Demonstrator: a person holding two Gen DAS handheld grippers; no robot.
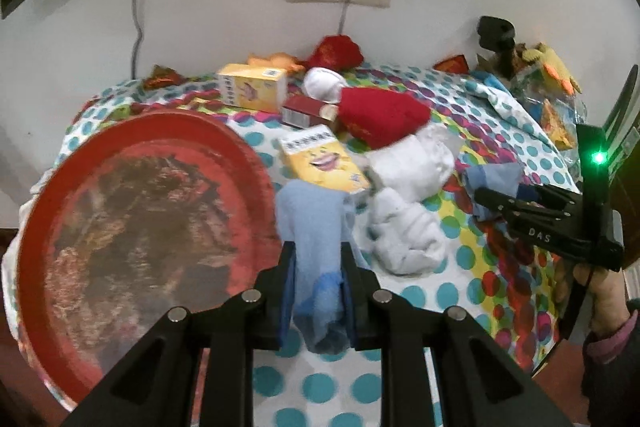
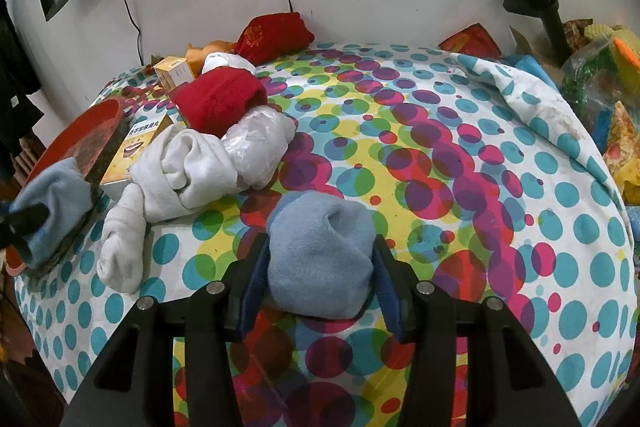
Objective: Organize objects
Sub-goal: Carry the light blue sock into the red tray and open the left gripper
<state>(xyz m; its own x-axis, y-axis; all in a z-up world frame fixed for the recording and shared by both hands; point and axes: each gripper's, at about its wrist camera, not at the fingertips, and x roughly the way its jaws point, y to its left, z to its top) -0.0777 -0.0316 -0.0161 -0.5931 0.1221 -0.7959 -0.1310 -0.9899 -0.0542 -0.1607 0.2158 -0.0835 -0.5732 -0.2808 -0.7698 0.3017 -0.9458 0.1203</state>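
The left tool (image 1: 318, 263) is pressed together on a light blue sock (image 1: 314, 227), which hangs pinched between its pads just beside the rim of the round red tray (image 1: 248, 163); in the right wrist view this same sock (image 2: 56, 203) sits at the tray's near edge. The right tool (image 2: 320, 267) pinches a second light blue sock, balled up (image 2: 320, 251), which is low over the dotted cloth of the tabletop (image 2: 460, 167). Between the two lies a heap of white socks (image 2: 180, 171), touching a yellow box with a grinning mouth (image 1: 324, 163). Behind these a red sock (image 1: 380, 119) rests against a dark red box (image 1: 304, 111), with another yellow box (image 1: 252, 89) and a red pouch (image 1: 336, 53) near the wall. The hand (image 1: 600, 287) bearing the right tool shows at the right edge of the left wrist view
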